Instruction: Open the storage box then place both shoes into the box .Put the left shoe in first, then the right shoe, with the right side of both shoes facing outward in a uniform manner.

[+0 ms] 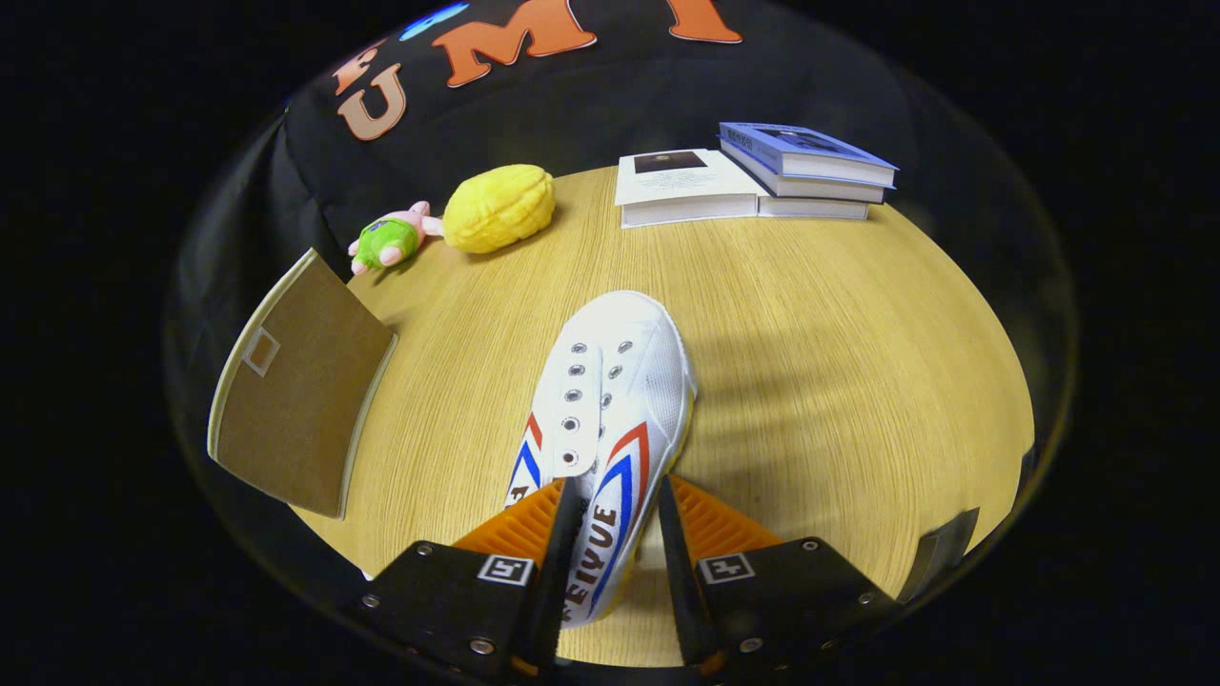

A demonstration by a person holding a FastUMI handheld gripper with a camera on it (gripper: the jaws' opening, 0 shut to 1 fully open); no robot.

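A white canvas shoe (pixel 624 372) with red and blue stripes lies lengthwise between my fingers, toe pointing away toward the books. My gripper (pixel 615 486) is shut on its rear part. One finger (pixel 558 519) sits at the shoe's opening by the tongue and the other finger (pixel 672 519) presses the striped outer side. The shoe seems to hang a little above the wooden table (pixel 839 381), casting a shadow to its right. The brown storage box (pixel 295 381) stands left of the fingers, showing a flat brown panel with a pale rim and a small label window.
At the table's far side lie a stack of books (pixel 753 176), a yellow plush fruit (pixel 498 208) and a small green and pink plush toy (pixel 386 240). A dark bracket (pixel 939 553) sits at the table's right edge.
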